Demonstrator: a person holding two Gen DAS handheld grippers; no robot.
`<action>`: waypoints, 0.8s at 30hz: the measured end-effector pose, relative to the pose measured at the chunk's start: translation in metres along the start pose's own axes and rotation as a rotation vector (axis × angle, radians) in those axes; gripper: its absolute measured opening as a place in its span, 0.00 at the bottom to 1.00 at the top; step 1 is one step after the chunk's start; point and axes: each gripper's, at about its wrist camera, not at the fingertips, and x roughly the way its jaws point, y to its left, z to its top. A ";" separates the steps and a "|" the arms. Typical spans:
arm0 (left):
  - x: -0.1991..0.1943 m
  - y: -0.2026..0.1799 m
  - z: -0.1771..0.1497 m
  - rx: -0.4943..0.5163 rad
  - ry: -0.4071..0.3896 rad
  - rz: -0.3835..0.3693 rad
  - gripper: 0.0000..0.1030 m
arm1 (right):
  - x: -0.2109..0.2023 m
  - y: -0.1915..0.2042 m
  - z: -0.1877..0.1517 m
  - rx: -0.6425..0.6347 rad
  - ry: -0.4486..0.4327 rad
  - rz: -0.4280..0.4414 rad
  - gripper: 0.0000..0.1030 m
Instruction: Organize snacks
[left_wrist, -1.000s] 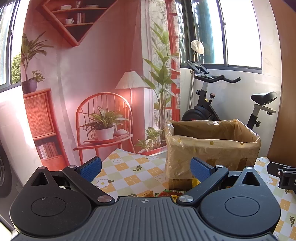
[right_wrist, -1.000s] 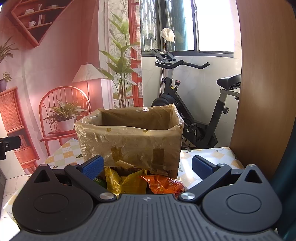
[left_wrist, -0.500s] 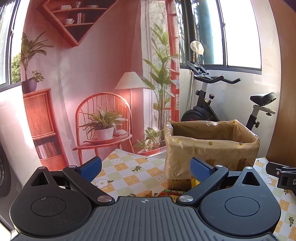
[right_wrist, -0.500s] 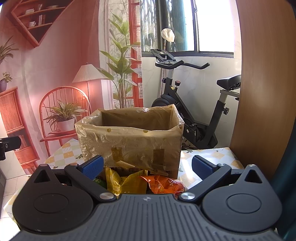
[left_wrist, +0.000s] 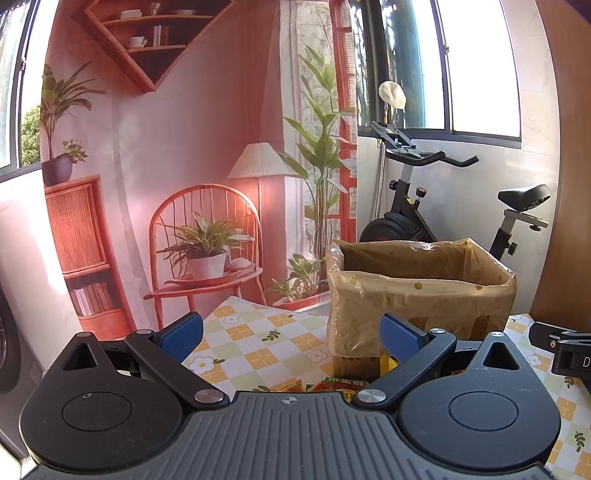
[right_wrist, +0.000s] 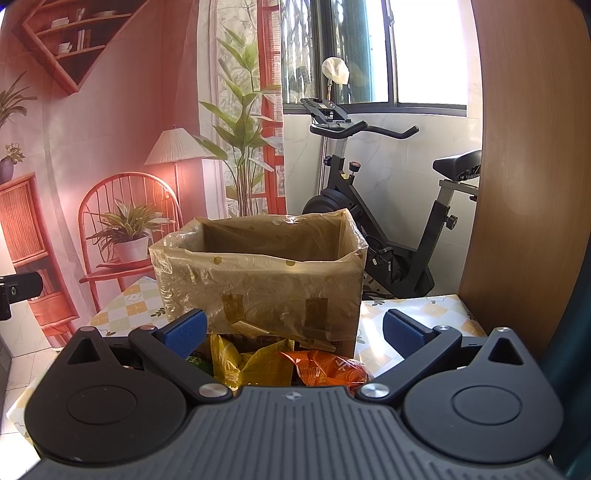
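The left gripper (left_wrist: 291, 338) has its jaws wide apart and holds nothing. Between its blue pads (left_wrist: 181, 334) one sees the checked tablecloth (left_wrist: 258, 339). Just under its right finger the tops of some snack bags (left_wrist: 332, 386) show, mostly hidden by the gripper body. Behind them stands the box (left_wrist: 417, 295), lined with a plastic film and with its top open.

The right gripper (right_wrist: 293, 332) is also spread wide and empty. Close below its fingers lie a yellow bag (right_wrist: 243, 363) and an orange bag (right_wrist: 325, 367), side by side and touching the front of the box (right_wrist: 258, 284). A green packet (right_wrist: 195, 360) shows by the left pad. All the snacks lie on the table, outside the box. An exercise bike (right_wrist: 373, 221) stands behind the table, near the window.
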 end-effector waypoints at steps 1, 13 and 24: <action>0.000 0.000 0.000 0.000 0.000 0.000 0.99 | 0.000 0.000 0.000 0.000 0.000 -0.001 1.00; 0.000 0.000 0.000 -0.001 -0.001 0.000 0.99 | 0.000 0.000 0.001 0.000 -0.001 0.000 1.00; -0.001 -0.002 0.001 -0.001 -0.002 -0.002 0.99 | 0.000 0.000 0.001 -0.001 -0.001 0.000 1.00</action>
